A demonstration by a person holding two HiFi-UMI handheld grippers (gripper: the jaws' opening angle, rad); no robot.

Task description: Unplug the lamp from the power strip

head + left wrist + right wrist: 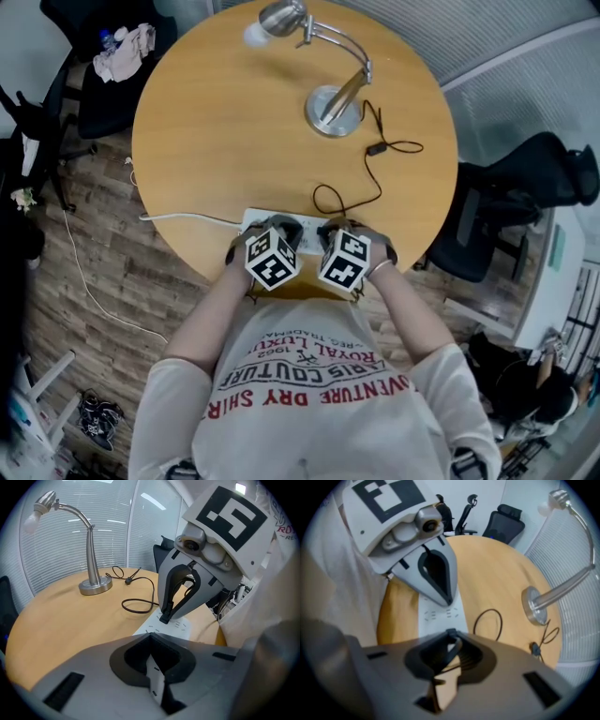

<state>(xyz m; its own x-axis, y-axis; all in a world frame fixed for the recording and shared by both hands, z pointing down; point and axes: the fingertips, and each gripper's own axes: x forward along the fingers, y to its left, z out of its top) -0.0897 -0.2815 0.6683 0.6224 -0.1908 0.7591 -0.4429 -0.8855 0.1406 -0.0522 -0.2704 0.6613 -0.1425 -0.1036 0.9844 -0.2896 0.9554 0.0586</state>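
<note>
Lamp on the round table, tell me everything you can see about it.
The lamp is a silver, metal-looking desk lamp. It stands upright on the far part of the wooden table. It has a round base, a stem that curves over, and a small shade with a white bulb showing. A thin black cord with an inline switch leaves the base. It loops over the tabletop and ends at a black plug at the white power strip. Only the table touches the lamp's body.

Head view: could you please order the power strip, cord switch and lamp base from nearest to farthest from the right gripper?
1. Power strip, directly under it, at the near edge.
2. Cord switch, mid-table, to the right.
3. Lamp base, far side.
</note>
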